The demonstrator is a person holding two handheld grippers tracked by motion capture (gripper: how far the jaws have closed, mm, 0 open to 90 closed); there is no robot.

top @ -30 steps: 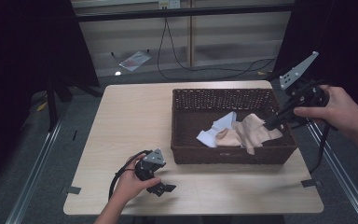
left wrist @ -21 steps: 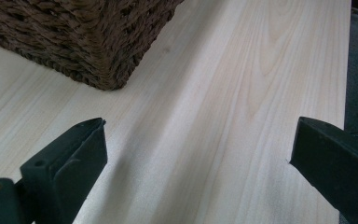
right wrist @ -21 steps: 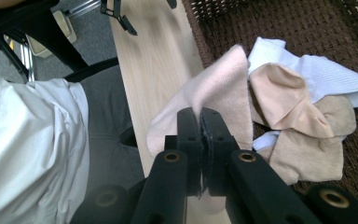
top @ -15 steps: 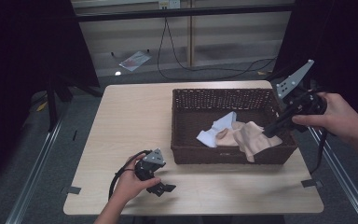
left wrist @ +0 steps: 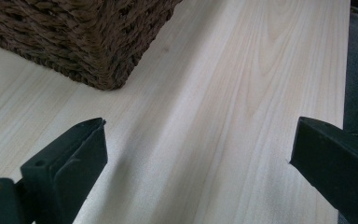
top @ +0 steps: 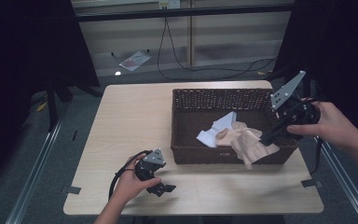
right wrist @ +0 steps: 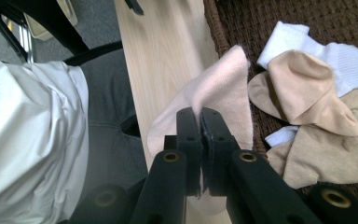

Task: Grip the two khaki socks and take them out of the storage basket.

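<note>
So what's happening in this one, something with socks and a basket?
A person works at a wooden table with a gripper in each hand. The right gripper is shut on a pale pink sock, holding it up over the near edge of the brown wicker basket. More beige socks and a white sock lie inside the basket. The left gripper is open, resting low on the table in front of the basket's near left corner, holding nothing.

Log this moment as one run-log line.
right gripper: shut on beige sock, over basket front rim | left gripper: open, idle on table
</note>
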